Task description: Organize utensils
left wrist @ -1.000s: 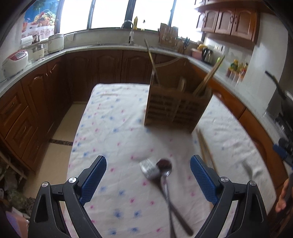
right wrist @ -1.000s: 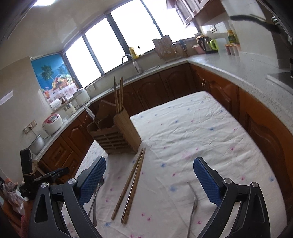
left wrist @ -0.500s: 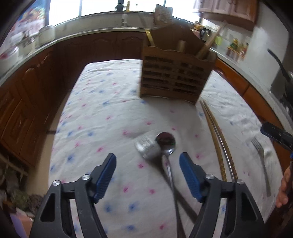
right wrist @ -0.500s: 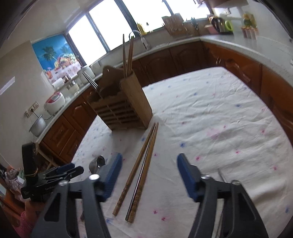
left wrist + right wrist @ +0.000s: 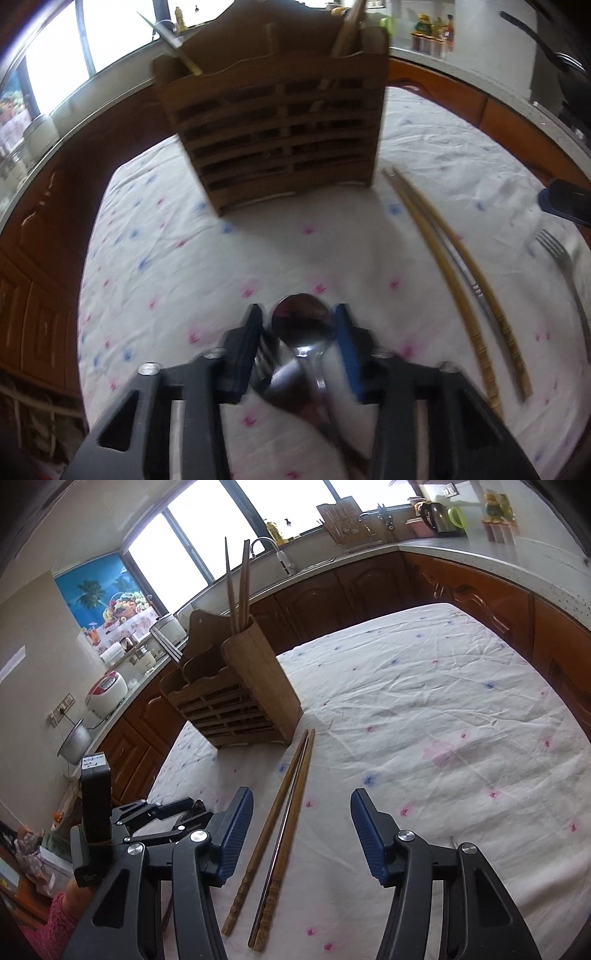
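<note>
Spoon (image 5: 301, 325) handle hidden between left tool (image 5: 299, 345) fingers

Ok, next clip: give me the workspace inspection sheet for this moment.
Surface: table under a white floral cloth, wrinkled.
Job's things: wooden utensil holder with chopsticks inside; spoon crossing a second utensil; loose chopsticks; fork.
Clutter: nothing seen.
Grippers: left gripper narrowed around the spoon, contact unclear; right gripper open over the chopsticks.
Cables: nothing seen.
Surroundings: counter with rice cooker, kettle, faucet.
</note>
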Available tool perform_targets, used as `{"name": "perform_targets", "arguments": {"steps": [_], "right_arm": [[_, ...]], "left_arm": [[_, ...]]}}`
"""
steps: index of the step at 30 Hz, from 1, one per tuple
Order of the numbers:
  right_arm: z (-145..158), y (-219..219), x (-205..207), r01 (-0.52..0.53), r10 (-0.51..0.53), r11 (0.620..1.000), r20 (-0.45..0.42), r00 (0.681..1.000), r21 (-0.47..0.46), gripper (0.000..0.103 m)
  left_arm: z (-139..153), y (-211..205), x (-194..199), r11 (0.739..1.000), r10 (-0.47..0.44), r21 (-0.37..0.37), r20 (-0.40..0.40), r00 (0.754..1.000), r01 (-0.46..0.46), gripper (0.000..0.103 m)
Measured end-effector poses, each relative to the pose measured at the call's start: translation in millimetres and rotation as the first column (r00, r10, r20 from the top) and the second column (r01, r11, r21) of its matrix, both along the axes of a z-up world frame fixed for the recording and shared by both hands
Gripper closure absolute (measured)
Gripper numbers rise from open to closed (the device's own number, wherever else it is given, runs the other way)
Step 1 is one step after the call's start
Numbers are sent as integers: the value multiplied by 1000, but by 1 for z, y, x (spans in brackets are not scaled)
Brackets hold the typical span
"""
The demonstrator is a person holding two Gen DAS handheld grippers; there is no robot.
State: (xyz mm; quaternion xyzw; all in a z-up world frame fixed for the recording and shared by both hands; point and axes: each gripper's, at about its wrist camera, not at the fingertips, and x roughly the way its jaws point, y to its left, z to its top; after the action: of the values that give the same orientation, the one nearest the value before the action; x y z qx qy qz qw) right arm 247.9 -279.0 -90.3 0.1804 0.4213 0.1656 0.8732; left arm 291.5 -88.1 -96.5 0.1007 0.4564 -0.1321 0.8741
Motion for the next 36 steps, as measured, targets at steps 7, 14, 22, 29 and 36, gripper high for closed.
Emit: {"name": "perform_targets", "arguments": {"steps": [7, 14, 22, 29, 36], "right_arm": [[2, 1, 4, -3, 3, 1000, 4, 1000, 16, 49], [-7, 8, 7, -24, 25, 999, -15, 1000, 37, 49], [-8, 20, 12, -47, 48, 998, -13, 999, 35, 49], [-7, 12, 10, -29, 30, 999, -11, 1000, 34, 49], [-7, 7, 15, -17, 17, 999, -8, 1000, 41, 49]], "left_arm": [[15, 17, -16, 997, 25, -75, 20, 999, -24, 60], [25, 58, -43, 971, 137, -196, -21, 990, -138, 46], [23, 32, -65, 980, 40, -194, -59, 997, -50, 74], [6, 13, -39, 990, 10, -138, -85, 996, -21, 75], [1, 2, -17, 995, -12, -101, -97, 995, 2, 78]]}}
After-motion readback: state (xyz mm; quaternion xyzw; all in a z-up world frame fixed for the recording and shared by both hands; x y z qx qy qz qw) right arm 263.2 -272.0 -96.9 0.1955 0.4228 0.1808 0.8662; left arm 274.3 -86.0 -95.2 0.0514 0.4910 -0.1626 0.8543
